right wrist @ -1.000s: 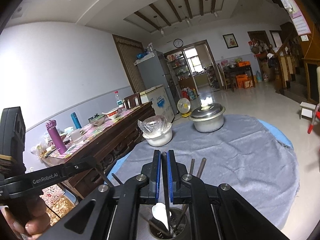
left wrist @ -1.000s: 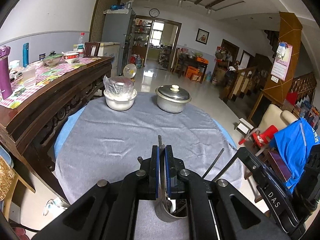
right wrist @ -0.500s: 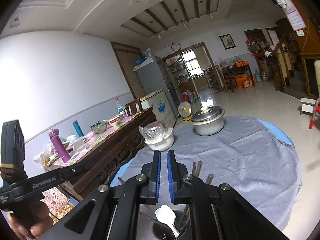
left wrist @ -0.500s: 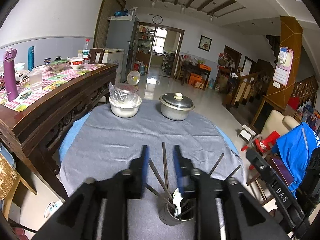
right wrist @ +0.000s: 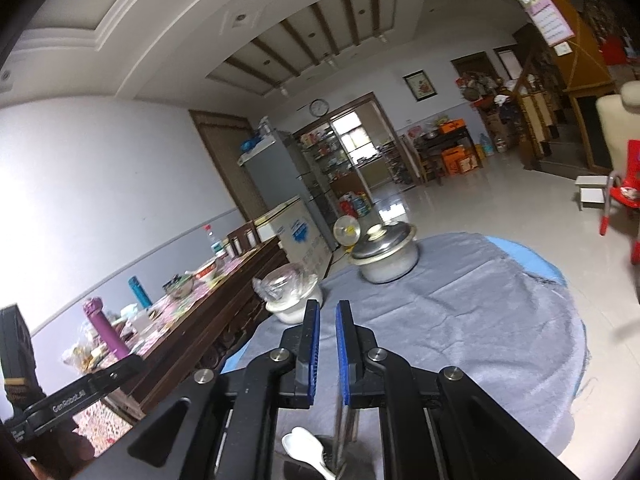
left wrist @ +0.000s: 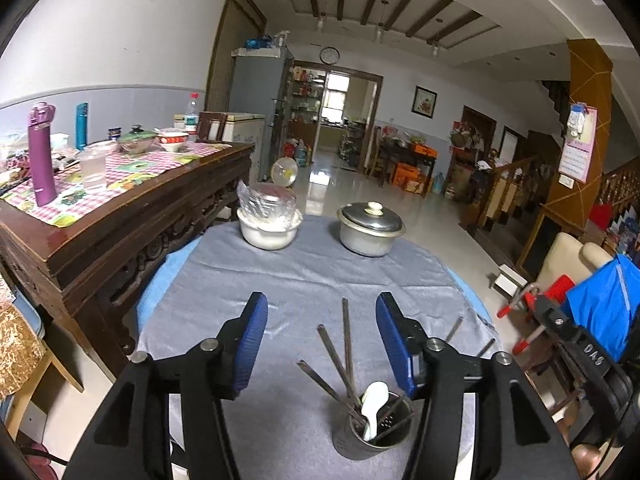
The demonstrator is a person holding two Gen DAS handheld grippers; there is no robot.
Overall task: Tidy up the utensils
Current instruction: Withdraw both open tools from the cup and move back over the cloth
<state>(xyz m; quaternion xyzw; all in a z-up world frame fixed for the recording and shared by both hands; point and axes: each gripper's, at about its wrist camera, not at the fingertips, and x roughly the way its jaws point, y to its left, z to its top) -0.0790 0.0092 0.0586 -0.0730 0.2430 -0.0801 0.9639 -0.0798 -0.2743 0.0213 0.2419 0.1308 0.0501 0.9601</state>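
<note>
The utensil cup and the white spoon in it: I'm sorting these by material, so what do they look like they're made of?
The utensil cup looks like brushed stainless steel: dull grey sheen, with small drain holes inside. The white spoon looks like glazed ceramic or possibly melamine: opaque, smooth, thick-walled, softly glossy. The chopsticks beside it seem metal too, thin, grey and square-ended.

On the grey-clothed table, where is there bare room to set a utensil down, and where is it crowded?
Free: the wide grey cloth between the white bowl and lidded pot at the far side and the holder cup near the open left claw. Also the cloth's right part in the right view. Crowded: the cup, full of chopsticks and a white spoon.
</note>
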